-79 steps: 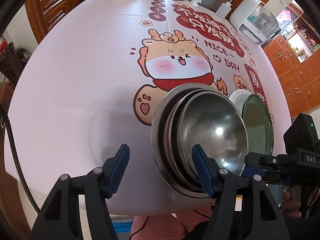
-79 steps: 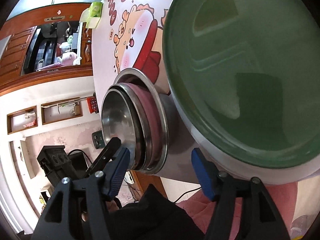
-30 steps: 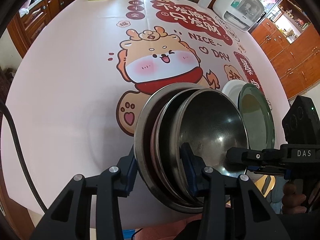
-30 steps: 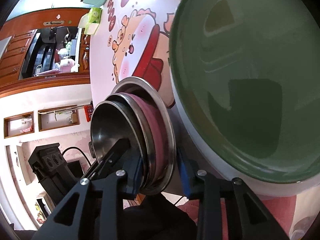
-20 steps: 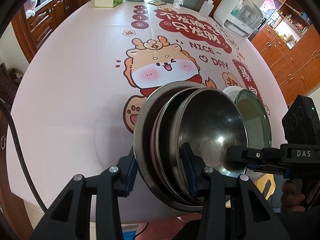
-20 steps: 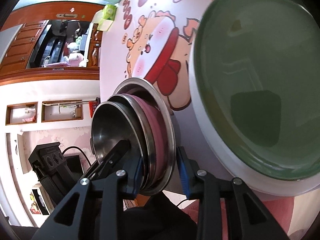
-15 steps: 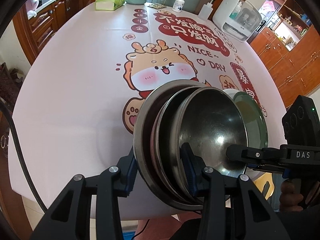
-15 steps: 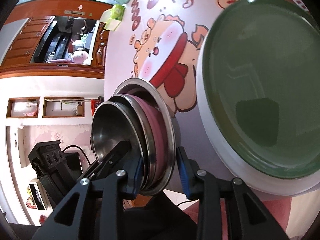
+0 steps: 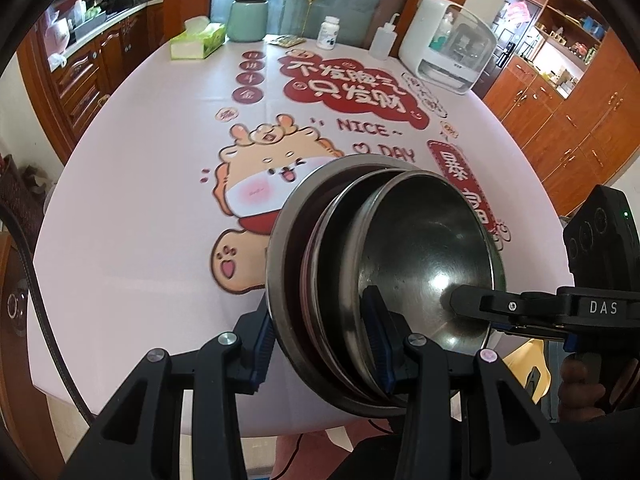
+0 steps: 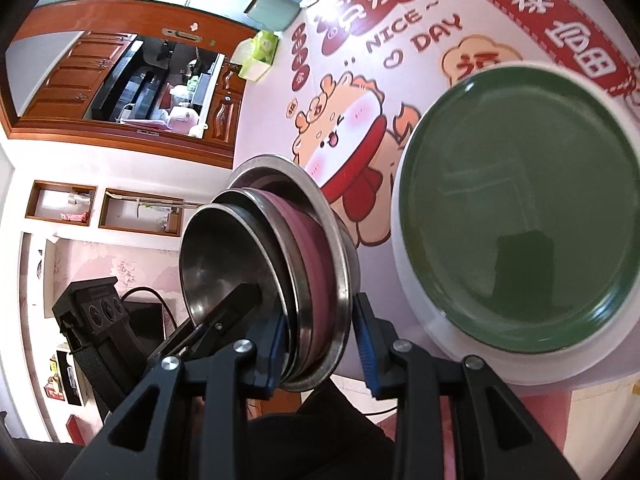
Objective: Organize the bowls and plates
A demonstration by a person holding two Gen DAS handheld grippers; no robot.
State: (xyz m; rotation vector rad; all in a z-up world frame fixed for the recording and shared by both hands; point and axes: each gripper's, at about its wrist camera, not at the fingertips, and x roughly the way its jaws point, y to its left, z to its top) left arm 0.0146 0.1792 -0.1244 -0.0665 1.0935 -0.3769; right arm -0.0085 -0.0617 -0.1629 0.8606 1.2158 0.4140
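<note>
Left wrist view: the bowls [image 9: 384, 280], a nested steel stack, are being held clear of the table [image 9: 132, 208], tilted so their mouths are facing right. The near rim is being clamped by the left gripper [image 9: 320, 340], one blue pad lying against the outer wall and the other inside the innermost bowl, so these jaws are closed on the stack. From the right, the right gripper [image 9: 472, 310] is reaching in, one finger lying inside the bowl; its second finger is hidden behind the rim here. The stack is being carried over the near edge of the cloth, and the green plate cannot be made out in this view, being hidden behind the stack.

Right wrist view: the same stack is being pinched by the right gripper [image 10: 318, 346] at its lower rim, one pad inside, one against the outside wall, so these jaws too are gripping the bowls [image 10: 280, 264]. The plate [image 10: 520, 216], green inside and white outside, is lying flat on the table just to the right of the stack, apart from it. The coming move is judged to turn on this: the plate is lying to the right of both grips, nearer the right hand, and the stack's axis is tipped away from it, so levelling would be needed before setting down.
</note>
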